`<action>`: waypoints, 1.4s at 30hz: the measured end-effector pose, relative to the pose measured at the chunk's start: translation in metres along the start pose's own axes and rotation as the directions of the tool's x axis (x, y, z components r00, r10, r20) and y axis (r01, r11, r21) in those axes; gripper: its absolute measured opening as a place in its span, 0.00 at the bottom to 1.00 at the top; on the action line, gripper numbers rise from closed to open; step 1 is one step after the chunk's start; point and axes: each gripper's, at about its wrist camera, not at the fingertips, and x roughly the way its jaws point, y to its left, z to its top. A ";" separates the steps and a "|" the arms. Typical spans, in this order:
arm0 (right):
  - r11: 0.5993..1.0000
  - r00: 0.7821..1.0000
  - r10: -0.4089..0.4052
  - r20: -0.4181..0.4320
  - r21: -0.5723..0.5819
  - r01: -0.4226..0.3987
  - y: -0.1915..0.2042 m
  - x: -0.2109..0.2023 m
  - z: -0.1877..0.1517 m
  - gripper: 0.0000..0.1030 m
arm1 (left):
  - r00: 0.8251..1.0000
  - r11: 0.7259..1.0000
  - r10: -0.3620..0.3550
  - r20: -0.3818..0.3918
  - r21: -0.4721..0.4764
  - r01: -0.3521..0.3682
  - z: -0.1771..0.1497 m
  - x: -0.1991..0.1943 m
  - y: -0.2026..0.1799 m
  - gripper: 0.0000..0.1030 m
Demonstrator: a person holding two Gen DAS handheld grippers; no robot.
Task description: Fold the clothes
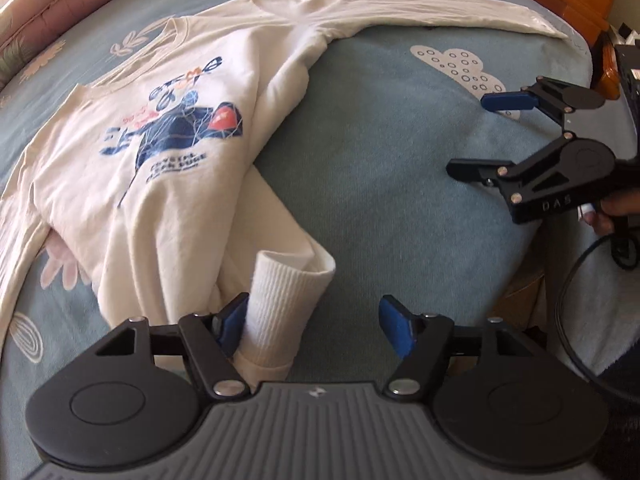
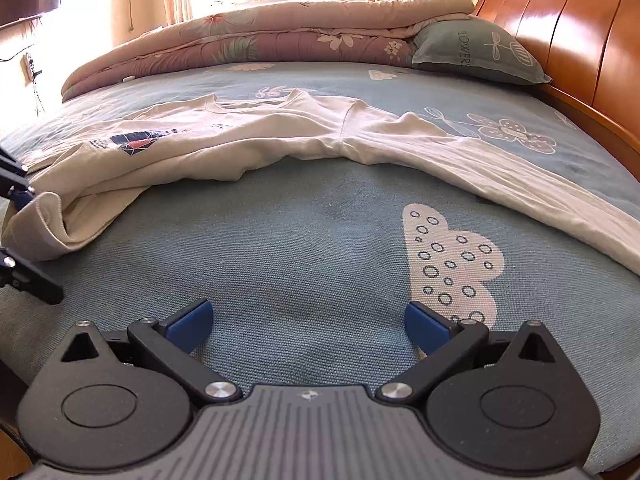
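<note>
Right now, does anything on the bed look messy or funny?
Yes. The white shirt lies crooked on the blue bedspread, its near hem corner curled up beside the left gripper, and one sleeve stretched far out sideways.

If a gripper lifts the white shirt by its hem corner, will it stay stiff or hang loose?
The white shirt will probably hang loose: it already wrinkles and folds on the bed. It looks thin, so likely light. Its long sleeve may drag behind.
</note>
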 end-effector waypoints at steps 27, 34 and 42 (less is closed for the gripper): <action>1.000 1.000 -0.009 0.004 0.006 0.009 0.002 0.000 0.000 1.00 | 0.985 0.934 0.167 0.051 0.313 -0.175 0.010 0.006 -0.035 0.15; 1.000 1.000 -0.013 -0.001 0.007 0.013 0.003 0.000 0.000 1.00 | 0.959 0.963 0.201 0.200 0.139 -0.231 0.022 -0.042 0.008 0.08; 0.999 0.998 -0.036 -0.042 0.009 0.036 0.006 0.003 0.008 1.00 | 0.945 0.961 0.244 0.217 -0.189 -0.204 0.037 -0.047 0.111 0.11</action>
